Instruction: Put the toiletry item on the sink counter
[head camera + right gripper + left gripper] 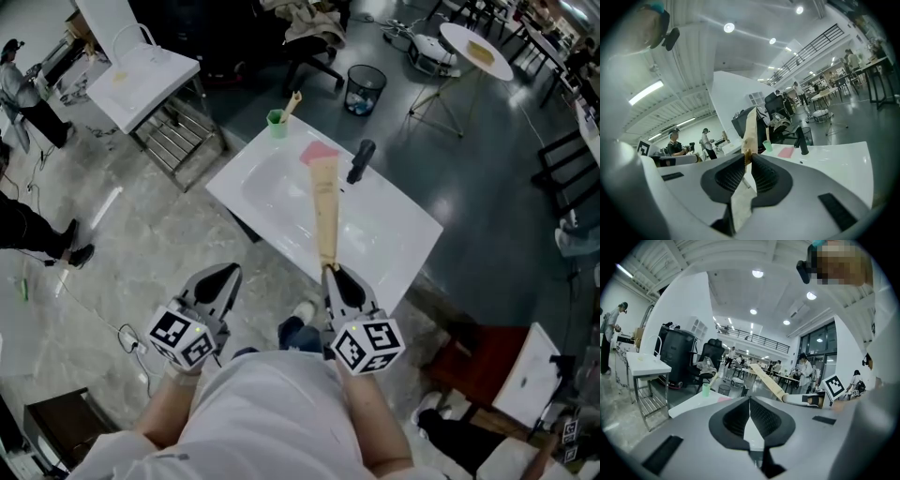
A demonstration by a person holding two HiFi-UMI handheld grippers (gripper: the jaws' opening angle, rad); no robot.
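step in hand: carry, item in the air. the right gripper [330, 272] [749, 157] has its jaws drawn narrow onto the near end of the toiletry item [325, 211] [751, 131], a long flat tan pack. the rest of the pack runs out ahead of the fingertips and rises over the basin. the left gripper [228, 272] [750, 401] has its jaws together with nothing between them. it is level with the right one and to its left, short of the counter's near edge.

judgement: not yet set down. the next move calls for bringing the pack down onto the flat rim of the sink counter [398, 248], not into the bowl. the widest bare strip lies ahead and to the right of the right fingertips. held by one end, the pack will likely tip, so lay it flat before parting the jaws.

surface: white and glossy, set cornerwise to the person. a black faucet [360, 161] stands just right of the pack's far tip, with a pink pad [318, 153] beside that tip. a green cup [277, 123] holding a brush stands at the far corner, ahead of the left fingertips.

room: an open hall with a grey floor. a mesh bin [365, 89] sits beyond the sink, and a white table [141, 75] stands far ahead-left. people in the distance.
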